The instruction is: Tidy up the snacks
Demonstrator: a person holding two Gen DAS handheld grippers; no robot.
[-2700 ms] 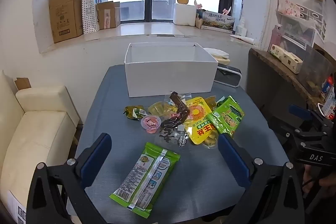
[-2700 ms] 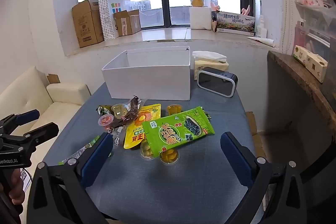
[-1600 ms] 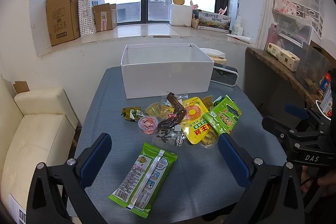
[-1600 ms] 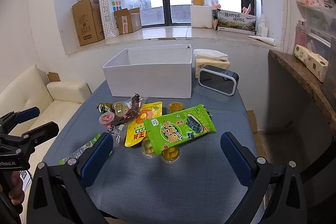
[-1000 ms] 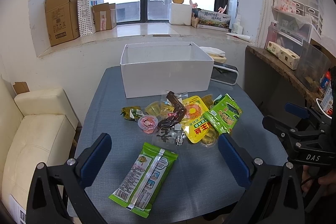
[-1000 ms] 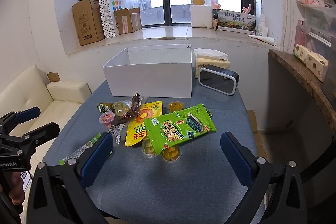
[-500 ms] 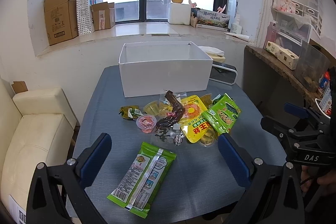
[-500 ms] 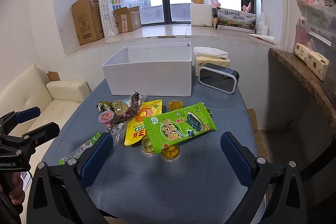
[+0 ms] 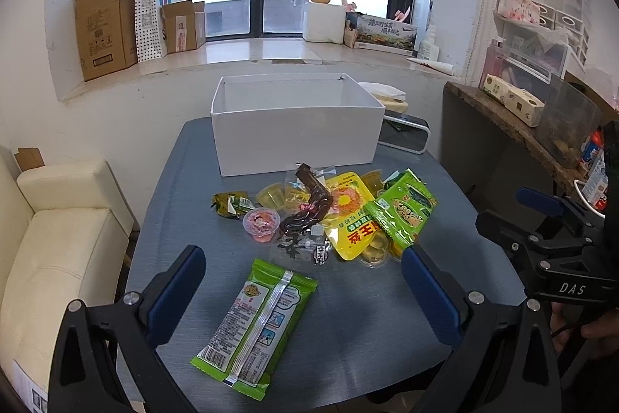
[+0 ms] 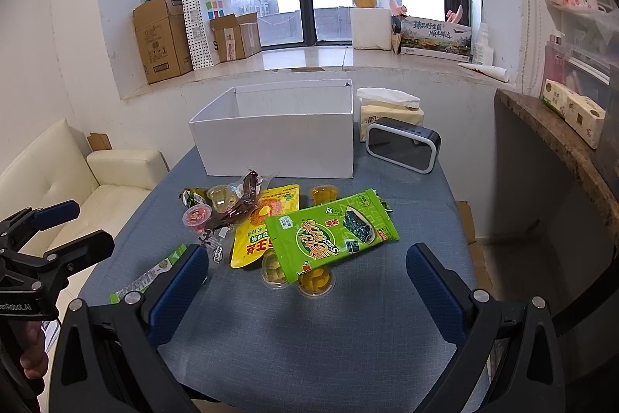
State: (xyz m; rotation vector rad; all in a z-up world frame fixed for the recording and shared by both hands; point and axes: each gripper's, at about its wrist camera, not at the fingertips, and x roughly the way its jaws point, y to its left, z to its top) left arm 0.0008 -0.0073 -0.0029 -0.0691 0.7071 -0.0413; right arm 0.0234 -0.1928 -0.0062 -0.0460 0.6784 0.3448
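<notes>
I have both tongs held above the near edge of the grey bench (image 9: 387,343), and neither grips anything. My left tongs (image 9: 302,291) are spread wide, blue pads either side of a green pack (image 9: 258,324) that lies flat, seam up, just below and between the fingers without touching them. My right tongs (image 10: 305,291) are also spread wide, over bare bench in front of the snack pile. In the left view I can see the right tongs from the side at the far right; in the right view the left ones show at the far left.

The snacks sit in a loose heap mid-bench. A green seaweed bag (image 10: 332,233) lies tilted on top of a yellow pouch (image 10: 261,229) and over two yellow jelly cups (image 10: 315,281) at the near edge. A third jelly cup (image 10: 324,194) stands just behind the bag. A brown sausage (image 9: 307,206) in clear wrap lies across the pouch's left side, with a pink jelly cup (image 9: 261,223) touching its wrap and a small dark-green packet (image 9: 230,204) just beyond that.

The white box (image 9: 298,138) stands open behind the heap, near the wall; from here I see nothing inside it. To its right are a black clock (image 10: 402,146) and a tissue pack (image 10: 389,107)
</notes>
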